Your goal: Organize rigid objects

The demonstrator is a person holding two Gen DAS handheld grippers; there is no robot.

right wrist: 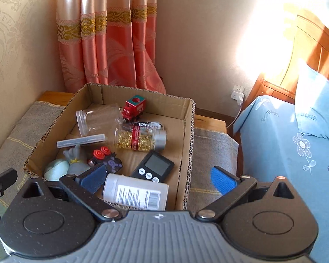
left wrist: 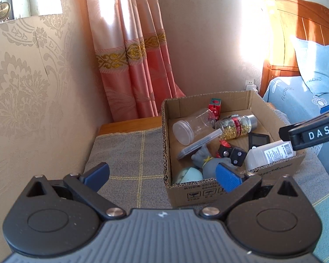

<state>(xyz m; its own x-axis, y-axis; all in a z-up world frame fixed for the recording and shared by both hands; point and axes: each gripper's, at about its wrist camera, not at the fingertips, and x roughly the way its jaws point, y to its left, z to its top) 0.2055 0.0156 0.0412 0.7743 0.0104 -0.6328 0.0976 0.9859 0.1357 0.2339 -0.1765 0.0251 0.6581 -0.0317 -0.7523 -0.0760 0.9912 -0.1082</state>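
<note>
The left gripper [left wrist: 162, 176] spreads its blue-padded fingers [left wrist: 227, 176] wide, holding nothing, over grey checked cloth [left wrist: 125, 153]. The right gripper [right wrist: 158, 178] gapes equally, empty, above a white labelled plastic bottle [right wrist: 134, 191]. Beyond, inside the open cardboard box [right wrist: 187, 144], lie a black digital timer [right wrist: 153, 167], a gold-filled jar [right wrist: 140, 140], a clear empty jar [right wrist: 96, 118] and a red toy train [right wrist: 134, 107].

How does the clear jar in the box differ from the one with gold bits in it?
The clear jar looks empty; the gold-filled jar is packed with gold bits. The clear jar is bare with a translucent lid; the gold-filled jar wears a red band and silver cap. Both lie on their sides in the cardboard box.
</note>
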